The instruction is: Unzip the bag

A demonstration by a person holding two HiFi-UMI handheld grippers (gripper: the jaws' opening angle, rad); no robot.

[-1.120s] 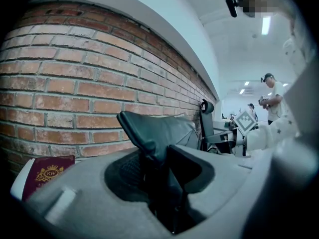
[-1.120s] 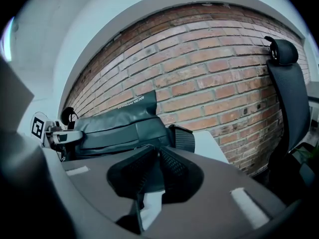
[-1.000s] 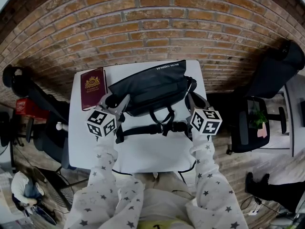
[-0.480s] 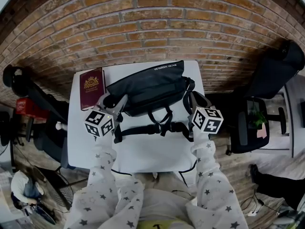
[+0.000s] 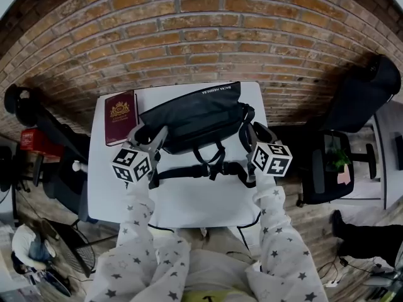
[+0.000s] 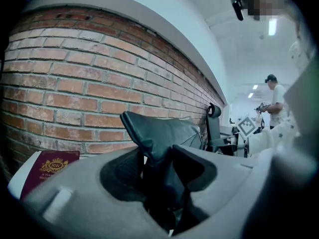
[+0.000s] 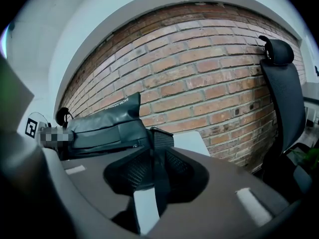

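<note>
You have just spread both pairs of jaws, left gripper (image 5: 151, 137) loose around a corner of the bag (image 5: 195, 115), right gripper (image 5: 250, 136) around its strap (image 7: 162, 176), with the zip apparently still closed.

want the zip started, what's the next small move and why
Probably close the left gripper on the bag's end. Both grippers' jaws have just been opening; its fabric sits loose between the left's, a strap between the right gripper's, so nothing steadies the bag.

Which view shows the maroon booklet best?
Head view: the whole maroon booklet shows from above, crest included. The left gripper view catches only part of it at the frame's lower left; the right gripper view shows none.
</note>
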